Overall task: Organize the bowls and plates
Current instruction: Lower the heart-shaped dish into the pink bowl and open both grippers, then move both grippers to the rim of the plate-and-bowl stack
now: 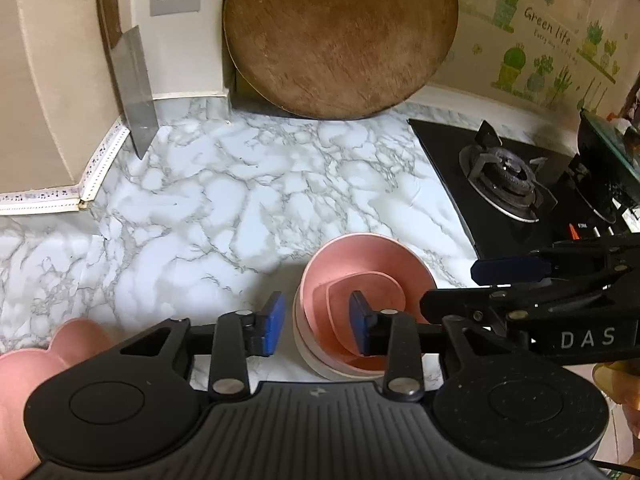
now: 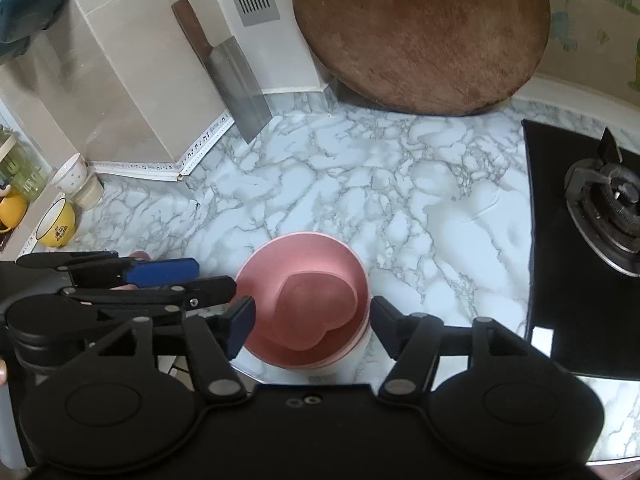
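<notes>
A stack of pink bowls [image 1: 368, 272] sits on the marble counter [image 1: 224, 208], with a small pink heart-shaped dish [image 1: 356, 304] inside the top one. The same stack [image 2: 304, 276] and heart dish [image 2: 320, 308] show in the right wrist view. My left gripper [image 1: 318, 324] is open; its right finger reaches into the bowl and its left finger is outside the rim. My right gripper [image 2: 312, 326] is open and straddles the stack, one finger on each side. A pink scalloped plate [image 1: 44, 364] lies at the lower left.
A round wooden cutting board [image 1: 340, 36] leans on the back wall. A cleaver [image 1: 128, 80] stands against the left wall. A black gas stove [image 1: 516, 184] is to the right. A yellow cup [image 2: 58, 224] and a white cup [image 2: 74, 172] sit far left.
</notes>
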